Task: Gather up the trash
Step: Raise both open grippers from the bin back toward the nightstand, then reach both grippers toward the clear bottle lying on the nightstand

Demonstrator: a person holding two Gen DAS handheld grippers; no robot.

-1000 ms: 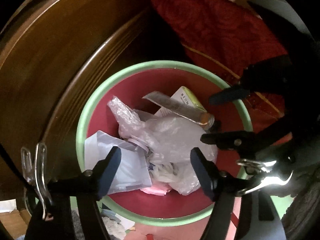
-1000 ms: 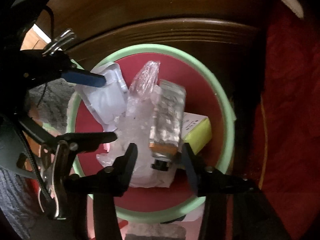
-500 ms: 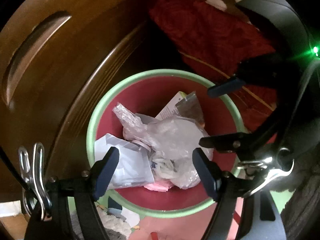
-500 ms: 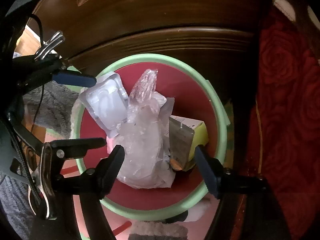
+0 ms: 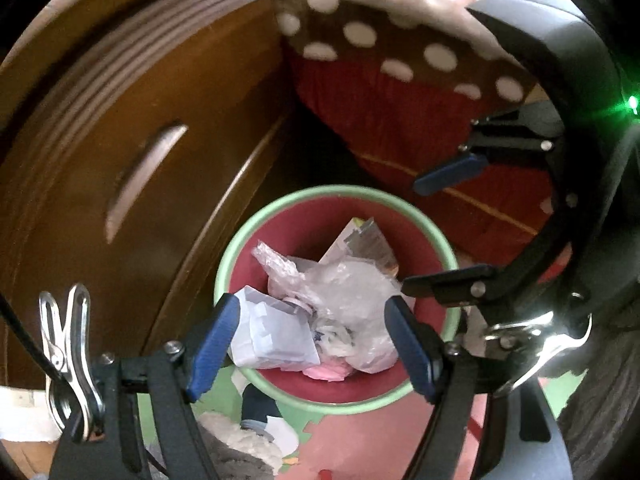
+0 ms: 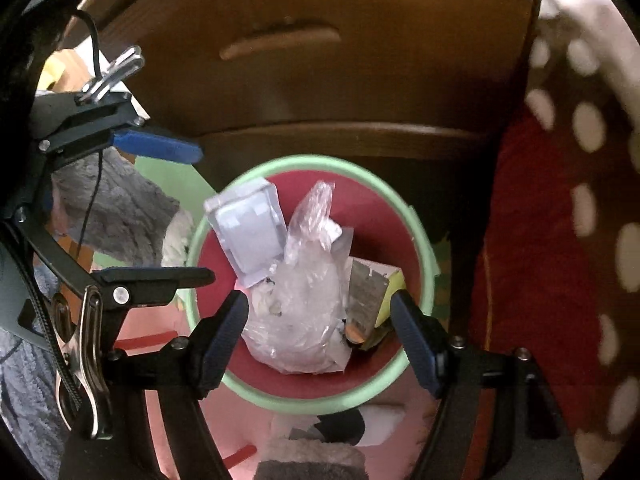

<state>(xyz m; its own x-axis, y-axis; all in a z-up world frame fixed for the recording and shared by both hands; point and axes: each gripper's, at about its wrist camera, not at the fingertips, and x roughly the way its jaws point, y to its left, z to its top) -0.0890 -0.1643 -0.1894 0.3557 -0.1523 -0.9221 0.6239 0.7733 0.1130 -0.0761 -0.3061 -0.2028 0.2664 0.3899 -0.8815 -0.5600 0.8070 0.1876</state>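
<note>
Both claws hung above the bin (image 5: 434, 236), pointing steeply down into it. Left claw (image 5: 316, 340) stood wide open, nothing between its blue pads (image 5: 214, 344). Right claw (image 6: 320, 340) was also wide open and empty; its jaws had just been opening, and the foil packet (image 6: 366, 300) lay loose in the bin below, clear of both pads. The bin was red inside with a pale green rim and stood on a pink and green floor (image 5: 372, 448), just beside a dark wooden cabinet (image 5: 120, 160). Contents: a white box (image 6: 252, 232) leaning against the left wall as the right camera saw it, a crumpled clear bag (image 6: 304, 288) in the middle, a yellow-green carton (image 6: 390, 292) at the right with the foil packet propped against it, and something pink (image 5: 326, 372) at the near edge, possibly tissue; the view was too soft to be sure. Red cloth (image 5: 400, 128) and a brown spotted cloth (image 5: 380, 40) lay beyond the bin. Grey fabric (image 6: 116, 208) lay on the floor left of the bin.
</note>
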